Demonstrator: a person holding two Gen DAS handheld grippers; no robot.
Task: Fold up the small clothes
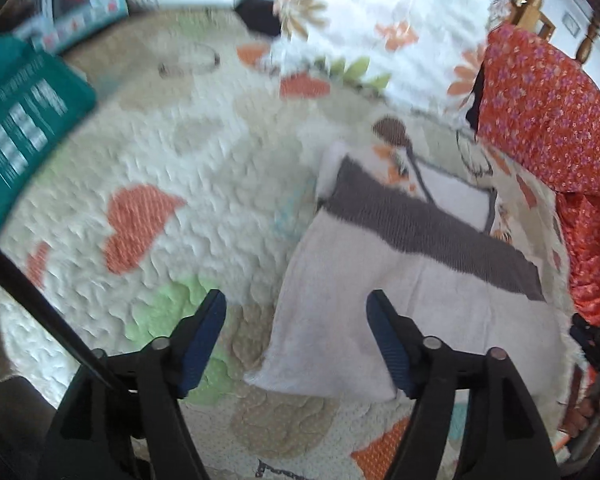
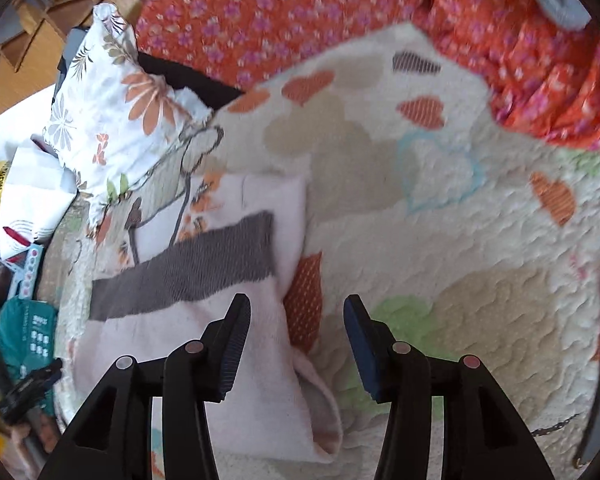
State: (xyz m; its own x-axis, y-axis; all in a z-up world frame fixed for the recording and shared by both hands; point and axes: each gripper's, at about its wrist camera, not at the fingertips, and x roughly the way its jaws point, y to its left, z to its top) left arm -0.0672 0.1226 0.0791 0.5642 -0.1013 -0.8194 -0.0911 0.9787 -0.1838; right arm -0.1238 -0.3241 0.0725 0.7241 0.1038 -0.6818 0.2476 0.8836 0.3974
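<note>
A pale pink garment (image 1: pixel 400 320) with a broad grey band (image 1: pixel 432 232) lies flat on a quilted bedspread (image 1: pixel 204 184) printed with orange, beige and green hearts. In the left wrist view the garment sits to the right of centre, its grey band running diagonally across the upper part and its lower left corner reaching down between the two fingers. The left claw (image 1: pixel 296 312) hangs above it with its jaws spread wide and nothing between them; the right finger overlaps the pink cloth in the picture, the left finger is over bare quilt. Whether either finger touches the fabric cannot be told.

In the right wrist view the same garment (image 2: pixel 260 380) lies left of centre, with one long folded edge running down toward the bottom of the frame. The right claw (image 2: pixel 296 320) is also wide apart and holds nothing; its left finger is over the pink cloth, its right finger over a green patch of the quilt.

A white pillow with orange flowers (image 2: pixel 112 100) rests beyond the garment, and an orange cloth with small purple flowers (image 2: pixel 284 12) is bunched along the far side. A teal packet (image 1: pixel 24 120) lies at the far left in the left wrist view. Both pictures are blurred.
</note>
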